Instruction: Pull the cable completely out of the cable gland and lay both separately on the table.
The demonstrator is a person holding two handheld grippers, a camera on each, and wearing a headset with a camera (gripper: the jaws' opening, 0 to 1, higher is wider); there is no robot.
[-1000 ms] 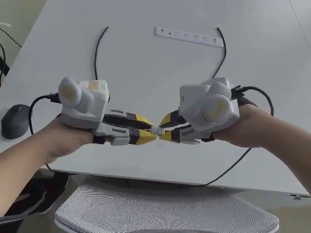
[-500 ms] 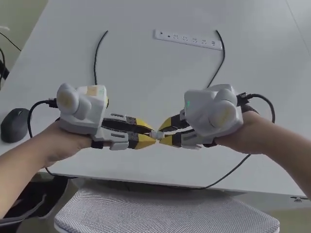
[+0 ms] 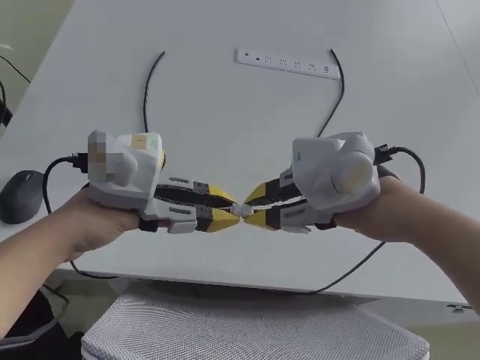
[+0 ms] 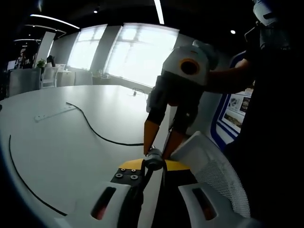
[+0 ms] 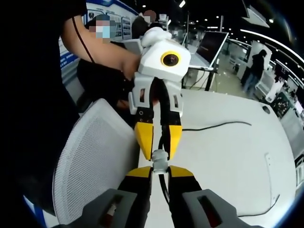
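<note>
In the head view the left tongs [image 3: 229,211] and right tongs [image 3: 250,211] meet tip to tip just over the near edge of the tabletop [image 3: 225,105], with the cable gland [image 3: 241,211] a small white spot between them, held off the surface. The right gripper view is plainer: the left tongs are clamped on the gland's far end and the right tongs on its near end, and the black cable [image 5: 164,185] runs back from the gland between the right jaws (still seated in the gland). A power strip [image 3: 283,63] lies farther back. Compared with a second ago, the tips still meet on the gland, and the cable has not visibly come out any further.
</note>
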